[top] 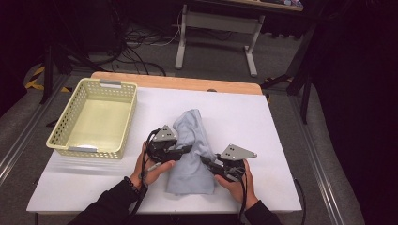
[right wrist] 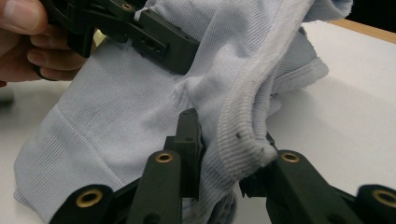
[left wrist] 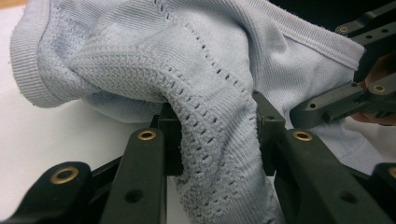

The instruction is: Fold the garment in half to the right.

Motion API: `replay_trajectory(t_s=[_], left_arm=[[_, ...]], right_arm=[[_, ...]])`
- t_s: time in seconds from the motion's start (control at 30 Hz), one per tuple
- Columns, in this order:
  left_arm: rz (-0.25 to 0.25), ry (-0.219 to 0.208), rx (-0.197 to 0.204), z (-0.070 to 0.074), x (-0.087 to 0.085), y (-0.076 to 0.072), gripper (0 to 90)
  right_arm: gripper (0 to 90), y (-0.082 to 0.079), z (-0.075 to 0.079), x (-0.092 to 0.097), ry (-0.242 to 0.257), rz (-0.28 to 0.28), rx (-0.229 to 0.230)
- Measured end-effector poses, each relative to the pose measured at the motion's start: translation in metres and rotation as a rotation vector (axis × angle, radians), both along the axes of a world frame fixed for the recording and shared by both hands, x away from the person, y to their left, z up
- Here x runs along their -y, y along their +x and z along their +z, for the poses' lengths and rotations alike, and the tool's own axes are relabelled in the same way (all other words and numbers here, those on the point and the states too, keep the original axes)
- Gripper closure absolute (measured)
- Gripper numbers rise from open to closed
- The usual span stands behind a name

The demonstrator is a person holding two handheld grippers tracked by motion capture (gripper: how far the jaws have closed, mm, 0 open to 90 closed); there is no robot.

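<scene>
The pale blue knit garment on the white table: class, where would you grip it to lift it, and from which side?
Grip the pale blue knit garment at its bunched side folds, one gripper from each flank; both jaws already pinch thick ribbed folds there, probably firmer than single-layer fabric.

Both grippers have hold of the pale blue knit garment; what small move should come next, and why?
Probably lift a little higher and draw the two grippers apart. The left gripper and right gripper each pinch a fold of the knit garment, which is bunched between them with its lower part lying on the white table; spreading would open it out.

Left gripper (top: 187, 149) and right gripper (top: 206, 161) face inward (jaws clamped), hands low.
</scene>
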State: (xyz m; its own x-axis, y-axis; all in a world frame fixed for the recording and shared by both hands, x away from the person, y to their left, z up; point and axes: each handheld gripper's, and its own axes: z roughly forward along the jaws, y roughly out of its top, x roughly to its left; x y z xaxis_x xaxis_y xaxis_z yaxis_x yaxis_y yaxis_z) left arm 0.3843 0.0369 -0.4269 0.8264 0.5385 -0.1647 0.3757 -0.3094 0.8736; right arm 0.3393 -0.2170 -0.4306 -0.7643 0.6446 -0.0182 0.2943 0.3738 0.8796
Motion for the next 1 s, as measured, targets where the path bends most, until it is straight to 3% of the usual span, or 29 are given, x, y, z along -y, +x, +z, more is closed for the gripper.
replay_trajectory(t_s=[0.3, 0.67, 1.0], left_arm=[[0.013, 0.022, 0.031, 0.004, -0.007, -0.004, 65.1], [0.07, 0.025, 0.061, 0.01, -0.027, -0.014, 65.1], [0.102, 0.029, 0.064, 0.012, -0.038, -0.021, 65.1]], right_arm=[[72.8, 0.001, 0.001, -0.007, 0.003, 0.019, 0.017], [72.8, 0.004, 0.005, -0.024, 0.006, 0.071, 0.044], [72.8, 0.007, 0.006, -0.036, 0.004, 0.111, 0.059]])
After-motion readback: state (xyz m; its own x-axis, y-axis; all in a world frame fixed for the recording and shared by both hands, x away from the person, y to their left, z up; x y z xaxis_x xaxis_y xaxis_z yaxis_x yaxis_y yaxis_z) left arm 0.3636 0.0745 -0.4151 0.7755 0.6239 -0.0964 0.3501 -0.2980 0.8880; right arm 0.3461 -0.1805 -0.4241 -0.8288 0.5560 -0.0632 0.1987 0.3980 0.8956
